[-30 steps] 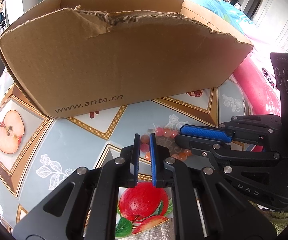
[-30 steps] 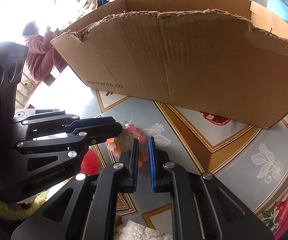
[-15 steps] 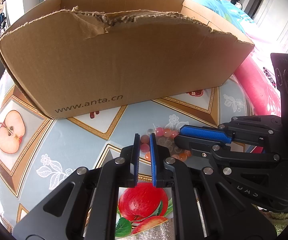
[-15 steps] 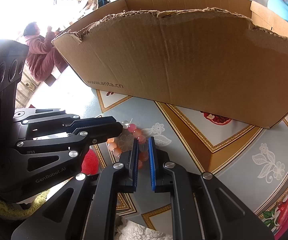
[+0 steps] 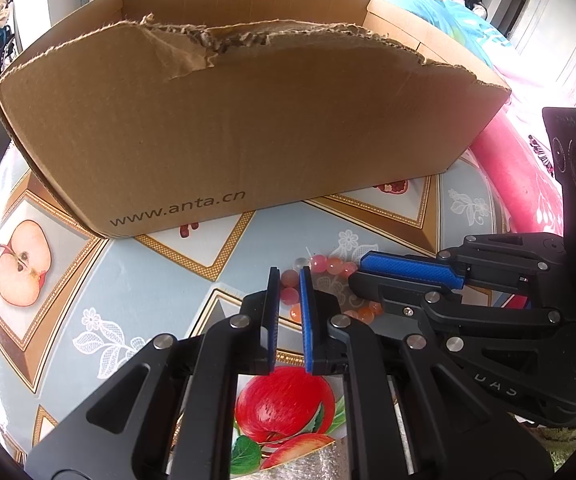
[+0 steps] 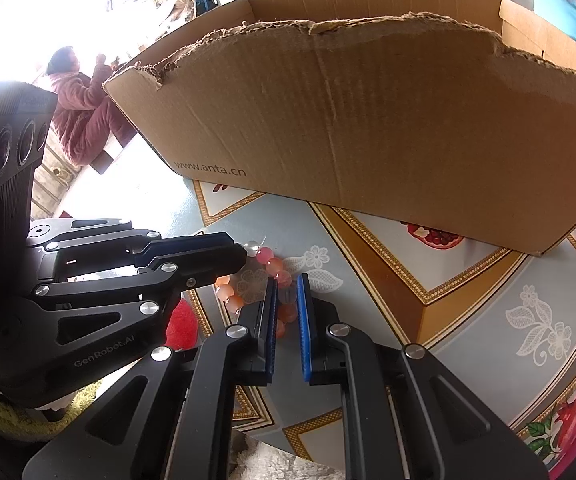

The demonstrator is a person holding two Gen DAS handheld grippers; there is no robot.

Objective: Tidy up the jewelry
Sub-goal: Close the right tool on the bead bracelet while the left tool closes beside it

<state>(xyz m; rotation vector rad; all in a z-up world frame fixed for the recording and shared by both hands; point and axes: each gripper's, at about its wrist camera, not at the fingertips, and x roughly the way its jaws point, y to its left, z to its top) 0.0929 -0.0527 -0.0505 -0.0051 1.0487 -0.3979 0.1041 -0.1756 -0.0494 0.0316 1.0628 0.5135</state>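
A loop of round pink, orange and clear glassy beads [image 5: 330,270] is lying on the fruit-patterned tablecloth [image 5: 136,280] before the torn brown cardboard box [image 5: 228,128]. The left gripper [image 5: 289,280] and right gripper [image 6: 287,284] are each straddling beads, pads narrowly apart; possibly pinching, I cannot tell.

Both wrist views look low and close along their fingers [image 5: 307,312] toward the cardboard box [image 5: 248,128], sharing the bead bracelet [image 6: 266,257] between them.
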